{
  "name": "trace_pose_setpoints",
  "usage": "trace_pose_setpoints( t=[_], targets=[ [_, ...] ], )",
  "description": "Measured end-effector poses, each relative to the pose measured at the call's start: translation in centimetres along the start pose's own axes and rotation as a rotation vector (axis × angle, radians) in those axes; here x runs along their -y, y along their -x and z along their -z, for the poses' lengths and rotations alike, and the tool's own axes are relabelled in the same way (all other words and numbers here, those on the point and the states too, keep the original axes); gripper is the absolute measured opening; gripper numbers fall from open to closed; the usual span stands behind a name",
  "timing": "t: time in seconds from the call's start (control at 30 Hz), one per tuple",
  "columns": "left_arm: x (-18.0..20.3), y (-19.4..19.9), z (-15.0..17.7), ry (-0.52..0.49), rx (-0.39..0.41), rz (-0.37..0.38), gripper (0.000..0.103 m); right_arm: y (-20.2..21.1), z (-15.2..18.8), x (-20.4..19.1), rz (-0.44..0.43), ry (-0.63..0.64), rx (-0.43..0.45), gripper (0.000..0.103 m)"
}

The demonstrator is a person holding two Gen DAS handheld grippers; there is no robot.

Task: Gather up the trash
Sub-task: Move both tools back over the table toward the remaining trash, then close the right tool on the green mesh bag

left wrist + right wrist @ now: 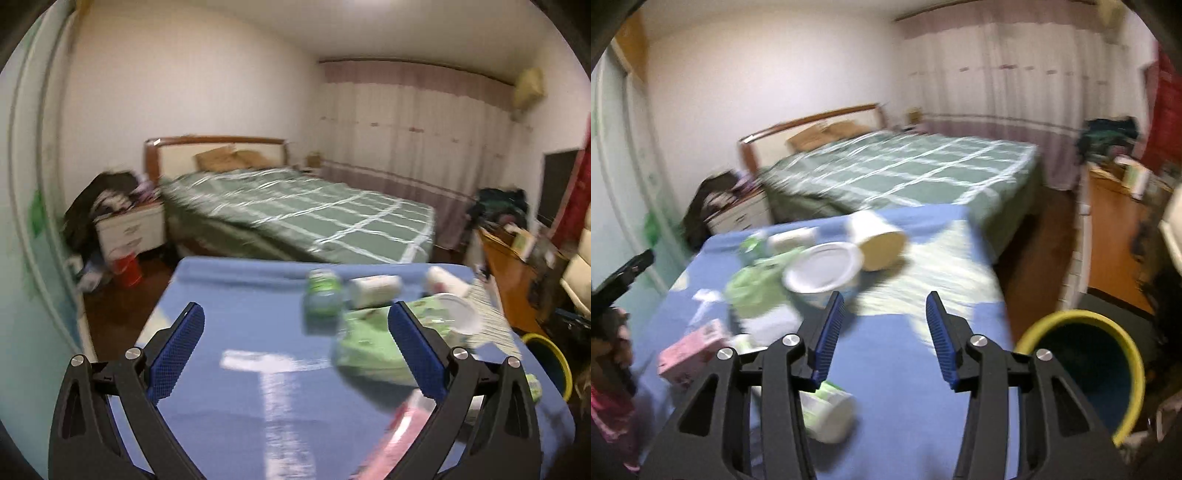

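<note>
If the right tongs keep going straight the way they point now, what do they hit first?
Probably nothing but the blue tablecloth: the open right tongs aim at a bare patch. The tipped paper cup and white bowl lie just left of that line, though blur makes depth uncertain.

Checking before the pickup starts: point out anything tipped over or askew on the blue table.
A cream cup and a white-green cup lie on their sides on the blue table; the trash bin stands upright beside it.

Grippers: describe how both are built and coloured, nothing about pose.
The left gripper and right gripper match: black plastic linkage arms with triangular cut-outs, round silver pivot bolts, and jaws faced with ridged blue pads. No cables, markings or sleeves are visible.
</note>
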State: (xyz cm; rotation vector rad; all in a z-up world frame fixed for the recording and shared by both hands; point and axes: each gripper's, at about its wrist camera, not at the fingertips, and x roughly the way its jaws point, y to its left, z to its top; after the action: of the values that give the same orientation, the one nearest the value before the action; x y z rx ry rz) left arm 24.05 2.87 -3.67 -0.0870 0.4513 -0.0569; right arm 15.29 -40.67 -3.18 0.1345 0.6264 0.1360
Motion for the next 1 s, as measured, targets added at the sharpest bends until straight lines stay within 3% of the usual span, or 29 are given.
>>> trace_pose_setpoints(
  t=[0.13, 0.43, 0.8, 0.83, 0.87, 1.0],
  targets=[
    [-2.4, -0.9, 1.0, 0.046, -0.017, -0.104, 0.098, -2.8, -1.9, -3.7, -0.103, 0.018, -0.050, 0.045],
    [-2.6, -2.8, 2.8, 0.103, -0.070, -0.109, 0.098, -10.5, -2.7, -10.7, -0.173, 0.005, -0.219, 0.045],
    [-2.8, -4.4, 4.0, 0.151, -0.130, -0.081, 0.098, -15.1, -2.7, -12.0, -0.190, -0.069, -0.353, 0.044],
    [-2.9, -4.3, 4.0, 0.151, -0.128, -0.085, 0.098, -15.2, -2.7, -12.0, -0.192, -0.077, -0.345, 0.041],
    [-2.9, -4.3, 4.0, 0.152, -0.126, -0.089, 0.098, -15.2, -2.6, -12.0, -0.190, -0.075, -0.330, 0.025],
    [-2.9, -4.3, 4.1, 0.163, -0.125, -0.087, 0.098, -13.9, -2.8, -11.9, -0.221, -0.067, -0.253, 0.012]
  ],
)
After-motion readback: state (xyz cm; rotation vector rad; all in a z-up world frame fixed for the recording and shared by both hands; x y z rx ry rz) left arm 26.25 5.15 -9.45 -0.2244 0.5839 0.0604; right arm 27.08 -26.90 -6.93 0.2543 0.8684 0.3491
